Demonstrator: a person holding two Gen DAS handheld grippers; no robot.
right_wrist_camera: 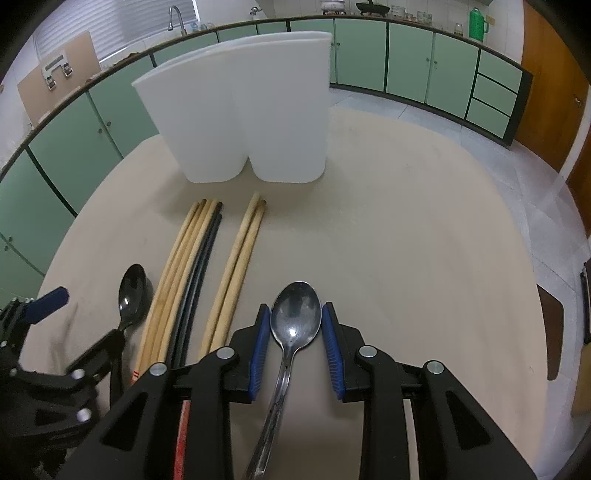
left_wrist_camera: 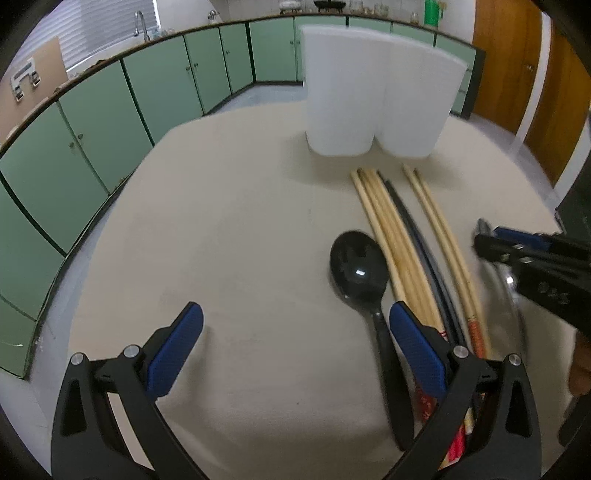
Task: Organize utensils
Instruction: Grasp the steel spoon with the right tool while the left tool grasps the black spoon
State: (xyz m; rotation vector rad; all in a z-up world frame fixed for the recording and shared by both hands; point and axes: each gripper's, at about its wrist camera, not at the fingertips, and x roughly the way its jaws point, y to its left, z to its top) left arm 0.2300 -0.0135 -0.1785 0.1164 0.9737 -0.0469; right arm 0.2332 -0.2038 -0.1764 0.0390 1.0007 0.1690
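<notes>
A white two-compartment holder (left_wrist_camera: 376, 92) (right_wrist_camera: 251, 118) stands at the far side of the table. Several wooden and black chopsticks (left_wrist_camera: 402, 258) (right_wrist_camera: 192, 273) lie in front of it. A black spoon (left_wrist_camera: 360, 271) (right_wrist_camera: 131, 295) lies left of them. My left gripper (left_wrist_camera: 295, 336) is open and empty, its right finger beside the black spoon's handle. A metal spoon (right_wrist_camera: 295, 317) lies between the pads of my right gripper (right_wrist_camera: 295, 325), which stands open around the bowl, close on both sides. The right gripper (left_wrist_camera: 524, 254) also shows in the left wrist view.
The beige table (right_wrist_camera: 424, 240) is bordered by green cabinets (left_wrist_camera: 129, 107) with a sink tap (left_wrist_camera: 140, 22) behind. A wooden door (left_wrist_camera: 535, 74) is at the right. A dark chair edge (right_wrist_camera: 550, 332) shows beyond the table's right rim.
</notes>
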